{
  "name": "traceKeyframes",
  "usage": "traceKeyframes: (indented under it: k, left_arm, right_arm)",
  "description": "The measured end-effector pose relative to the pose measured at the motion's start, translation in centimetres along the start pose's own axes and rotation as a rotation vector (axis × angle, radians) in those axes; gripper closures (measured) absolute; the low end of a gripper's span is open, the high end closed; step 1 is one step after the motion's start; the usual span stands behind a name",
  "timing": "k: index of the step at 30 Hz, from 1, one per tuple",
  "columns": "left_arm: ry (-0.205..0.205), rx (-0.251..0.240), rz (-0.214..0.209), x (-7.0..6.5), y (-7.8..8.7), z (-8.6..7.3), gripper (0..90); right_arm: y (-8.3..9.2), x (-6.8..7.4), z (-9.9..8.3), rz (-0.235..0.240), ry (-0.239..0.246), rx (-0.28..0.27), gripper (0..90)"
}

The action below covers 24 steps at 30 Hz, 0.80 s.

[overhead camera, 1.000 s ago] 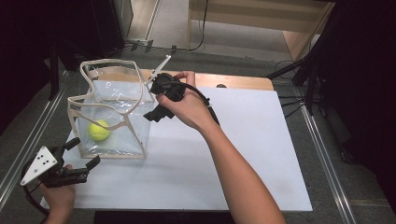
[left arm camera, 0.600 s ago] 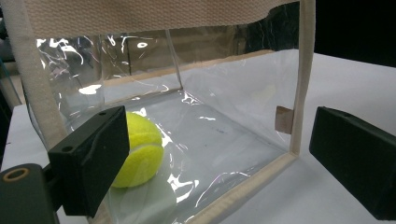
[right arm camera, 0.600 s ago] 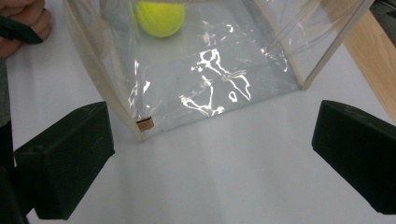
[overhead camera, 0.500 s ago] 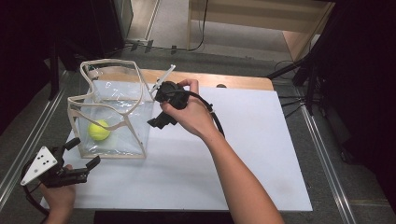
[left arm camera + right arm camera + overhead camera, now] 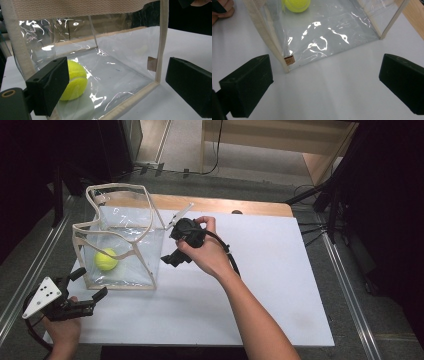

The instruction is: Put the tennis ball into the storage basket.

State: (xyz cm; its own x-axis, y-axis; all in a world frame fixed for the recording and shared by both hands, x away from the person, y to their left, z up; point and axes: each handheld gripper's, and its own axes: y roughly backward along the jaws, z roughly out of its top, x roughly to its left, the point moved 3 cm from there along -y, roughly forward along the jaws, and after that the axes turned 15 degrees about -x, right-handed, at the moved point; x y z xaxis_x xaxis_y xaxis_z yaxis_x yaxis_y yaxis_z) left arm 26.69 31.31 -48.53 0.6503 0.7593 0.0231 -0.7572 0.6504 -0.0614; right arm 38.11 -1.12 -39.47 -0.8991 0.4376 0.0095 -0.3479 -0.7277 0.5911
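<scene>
Clear bag (image 5: 122, 251), ball (image 5: 106, 259) inside, tongs (image 5: 172, 252) beside edge

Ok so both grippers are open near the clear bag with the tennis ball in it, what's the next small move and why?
Probably bring the right gripper in onto the clear bag near-side edge trim. Its jaws are open and empty just beside that wall, the tennis ball already lies inside, and the left gripper waits open at the opposite corner.
</scene>
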Motion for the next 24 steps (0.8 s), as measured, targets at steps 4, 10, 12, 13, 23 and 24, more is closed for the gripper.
traceKeyframes:
  k: [4,10,12,13,23,24]
  left_arm:
    - [0.001,-0.001,0.0,0.0,0.0,0.0,5.4]
    - [-0.003,0.004,0.0,0.0,0.0,0.0,5.4]
    - [-0.003,0.003,0.001,0.0,0.0,0.0,5.4]
    - [-0.003,0.004,0.0,0.0,0.0,0.0,5.4]
    - [-0.003,0.003,-0.001,0.0,0.0,0.0,5.4]
    - [-0.004,0.002,0.0,0.0,0.0,0.0,5.4]
  right_arm:
    - [-0.1,0.2,-0.7,-0.005,-0.02,-0.011,0.0]
    - [-0.1,0.4,-1.7,-0.007,-0.022,-0.044,0.0]
    - [-0.1,0.4,-2.0,-0.01,-0.025,-0.06,0.0]
    - [-0.1,0.5,-2.2,-0.011,-0.03,-0.068,0.0]
    - [0.0,0.9,-4.6,-0.03,-0.048,-0.127,0.0]
    - [0.0,0.9,-4.8,-0.034,-0.048,-0.134,0.0]
